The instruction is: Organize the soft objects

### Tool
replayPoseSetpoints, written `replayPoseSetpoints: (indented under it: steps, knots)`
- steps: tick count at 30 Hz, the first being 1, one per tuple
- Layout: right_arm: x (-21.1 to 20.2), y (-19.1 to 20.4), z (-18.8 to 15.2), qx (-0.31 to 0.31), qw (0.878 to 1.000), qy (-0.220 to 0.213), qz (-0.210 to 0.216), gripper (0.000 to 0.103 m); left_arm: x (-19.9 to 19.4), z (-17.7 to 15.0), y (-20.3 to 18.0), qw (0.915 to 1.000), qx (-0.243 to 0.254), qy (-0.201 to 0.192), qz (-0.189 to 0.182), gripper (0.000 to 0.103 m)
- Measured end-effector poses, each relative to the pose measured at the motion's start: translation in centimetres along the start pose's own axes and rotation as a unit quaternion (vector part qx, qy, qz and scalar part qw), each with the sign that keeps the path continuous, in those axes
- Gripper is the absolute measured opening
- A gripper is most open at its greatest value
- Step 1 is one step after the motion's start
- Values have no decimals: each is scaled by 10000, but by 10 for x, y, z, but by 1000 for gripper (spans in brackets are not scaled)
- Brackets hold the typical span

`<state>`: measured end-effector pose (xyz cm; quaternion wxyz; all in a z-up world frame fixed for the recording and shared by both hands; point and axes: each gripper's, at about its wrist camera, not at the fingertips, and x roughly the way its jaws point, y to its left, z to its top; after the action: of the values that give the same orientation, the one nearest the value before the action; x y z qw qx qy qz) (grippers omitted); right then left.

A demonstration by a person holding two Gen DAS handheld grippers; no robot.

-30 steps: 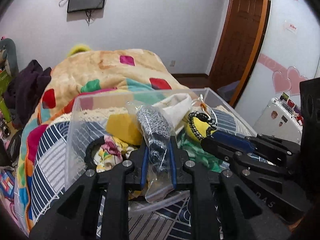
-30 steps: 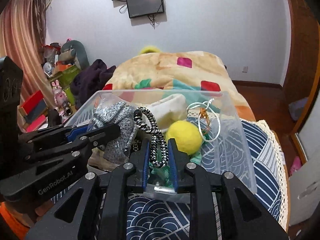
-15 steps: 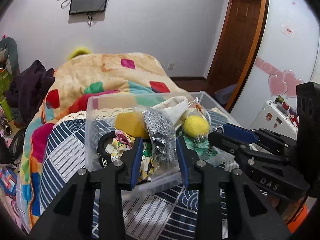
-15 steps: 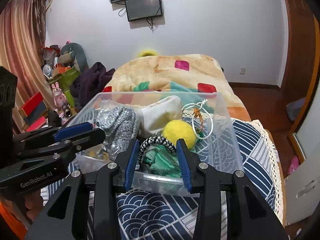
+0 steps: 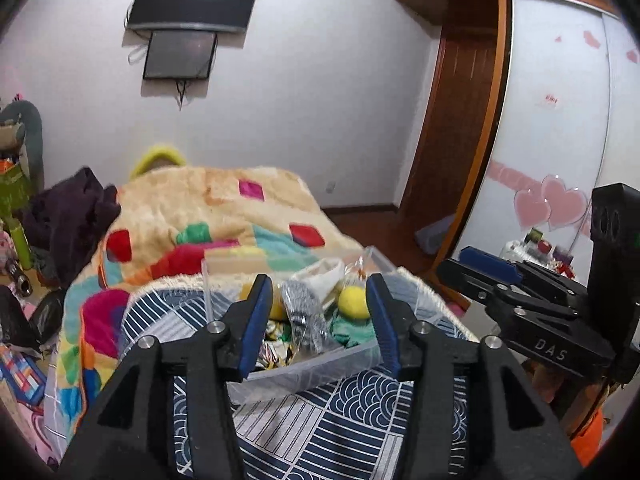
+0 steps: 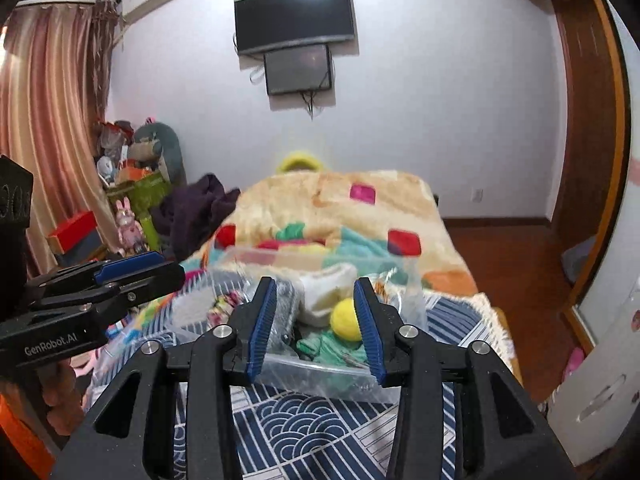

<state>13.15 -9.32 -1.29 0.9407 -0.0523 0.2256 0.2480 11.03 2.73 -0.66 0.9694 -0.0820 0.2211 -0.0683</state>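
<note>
A clear plastic bin (image 5: 304, 372) stands on the blue patterned bedspread (image 5: 320, 432) and holds several soft items: a bagged grey speckled cloth (image 5: 302, 316), a yellow ball (image 5: 354, 303), a white cloth (image 5: 320, 278) and a green cloth (image 5: 352, 330). My left gripper (image 5: 320, 316) is open and empty, held back from the bin's near side. My right gripper (image 6: 316, 318) is open and empty, also short of the bin (image 6: 320, 376). The yellow ball (image 6: 346, 320) and green cloth (image 6: 328, 346) show between its fingers.
A colourful patchwork blanket (image 5: 208, 216) covers the bed behind the bin. Dark clothes (image 5: 68, 216) and toys pile at the left. A wooden door (image 5: 452, 132) and white wardrobe (image 5: 560, 120) stand at the right. Each gripper shows at the edge of the other's view.
The left gripper let go of the bagged grey cloth and the right let go of the striped cord, both into the bin. Both opened wide and pulled back and up.
</note>
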Motion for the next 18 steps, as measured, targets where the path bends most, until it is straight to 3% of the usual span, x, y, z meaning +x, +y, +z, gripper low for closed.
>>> replayPoseSetpoints:
  steps: [6, 10, 12, 14, 18]
  knots:
    - [-36, 11, 13, -122, 9980, -613, -18, 55, -38, 10, -11, 9983, 182, -530, 133, 63]
    - [-53, 16, 18, -151, 9956, -926, 21, 62, -59, 12, -18, 9962, 275, -803, 182, 77]
    - [-60, 18, 19, -178, 9939, -1085, -16, 71, -66, 13, -21, 9955, 314, -877, 198, 83]
    - [-65, 21, 19, -213, 9926, -1195, -47, 75, -73, 13, -23, 9945, 317, -960, 257, 95]
    - [-73, 27, 20, -249, 9898, -1398, -141, 86, -86, 12, -23, 9923, 314, -1135, 375, 101]
